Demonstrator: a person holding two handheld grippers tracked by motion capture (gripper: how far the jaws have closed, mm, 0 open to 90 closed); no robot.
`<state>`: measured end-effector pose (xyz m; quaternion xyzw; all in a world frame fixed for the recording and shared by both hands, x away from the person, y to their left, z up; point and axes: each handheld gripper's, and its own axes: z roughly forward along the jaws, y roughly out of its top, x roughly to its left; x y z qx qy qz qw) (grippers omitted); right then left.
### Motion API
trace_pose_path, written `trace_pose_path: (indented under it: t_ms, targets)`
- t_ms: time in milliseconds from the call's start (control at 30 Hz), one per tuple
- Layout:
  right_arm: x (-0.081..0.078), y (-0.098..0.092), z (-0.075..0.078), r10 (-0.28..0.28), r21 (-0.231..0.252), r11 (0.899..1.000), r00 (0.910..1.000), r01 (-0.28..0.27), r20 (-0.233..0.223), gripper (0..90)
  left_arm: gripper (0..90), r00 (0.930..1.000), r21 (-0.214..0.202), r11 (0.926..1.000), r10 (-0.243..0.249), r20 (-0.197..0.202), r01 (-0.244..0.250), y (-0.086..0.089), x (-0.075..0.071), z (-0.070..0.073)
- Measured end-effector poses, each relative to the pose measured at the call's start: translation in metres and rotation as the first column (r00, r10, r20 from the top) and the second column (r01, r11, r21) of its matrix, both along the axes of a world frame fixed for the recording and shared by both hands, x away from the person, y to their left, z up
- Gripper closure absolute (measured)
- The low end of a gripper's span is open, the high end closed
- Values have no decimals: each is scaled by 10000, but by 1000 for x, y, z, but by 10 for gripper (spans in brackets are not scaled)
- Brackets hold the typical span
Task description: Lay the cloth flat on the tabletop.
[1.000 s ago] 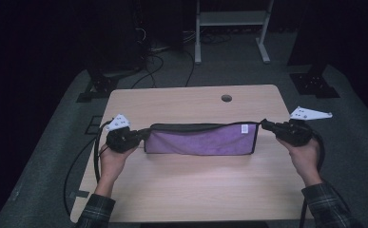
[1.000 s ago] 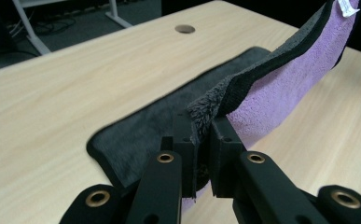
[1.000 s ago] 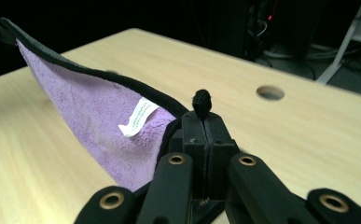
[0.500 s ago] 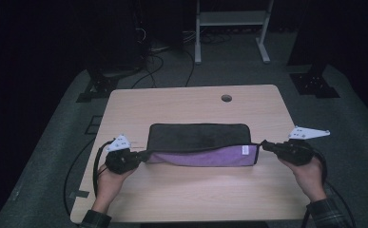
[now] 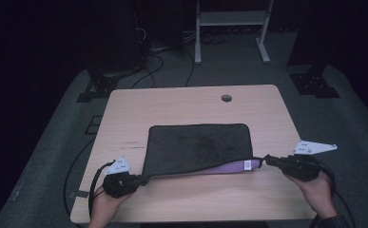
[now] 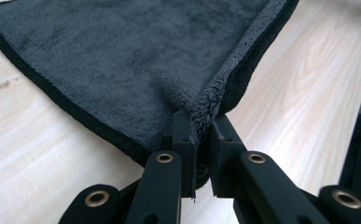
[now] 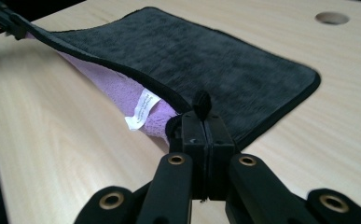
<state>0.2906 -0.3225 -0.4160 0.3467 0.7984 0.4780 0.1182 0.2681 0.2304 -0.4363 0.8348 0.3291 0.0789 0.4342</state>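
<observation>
You had one dark grey fleece towel with a purple underside (image 5: 196, 145) lying on the pale wooden counter (image 5: 191, 102), most of it flat, its far edge parallel to the counter's far edge and well short of it. The near edge was lifted off the wood between your two grippers, showing a strip of purple beneath.

Your left gripper (image 5: 141, 179) had its fingers clamped on the towel's near left corner – in the left gripper view (image 6: 201, 140) the fleece bunched between them. Your right gripper (image 5: 267, 160) had its fingers pressed together on the near right corner; in the right gripper view (image 7: 202, 135) a black loop of edging stuck up above them.

Bare wood lay on every side: a broad band beyond the towel, narrower strips to its left and right, and an open band between the raised edge and the counter's near edge. Both of your hands sat close to that near edge, the left one just inside the corner.

One small white sewn-in label (image 7: 142, 109) hung from the purple side near the right corner – its print was too small to read. One round cable hole (image 5: 226, 98) sat near the far edge.
</observation>
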Motion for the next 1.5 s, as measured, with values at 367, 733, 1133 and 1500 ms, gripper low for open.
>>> trace_pose_path:
  t_ms: [367,733,1133,1500]
  targets:
    - [-11,-3,-15,-29,-309,9995,9990,15,-451,727,664,9999,106,9999,72,-93,-71,0,-3,-4]
    - [-2,-7,-20,-434,-306,9987,9972,416,-613,568,509,9971,84,9971,752,97,-752,12,5,-3]
    - [43,6,-46,-915,-1362,9875,9918,789,-888,523,359,9933,522,9924,1126,-254,-1112,10,28,-17]
    - [29,31,-56,503,-1742,9818,9880,-757,-1458,405,323,9917,621,9905,1248,-315,-1227,13,22,-18]
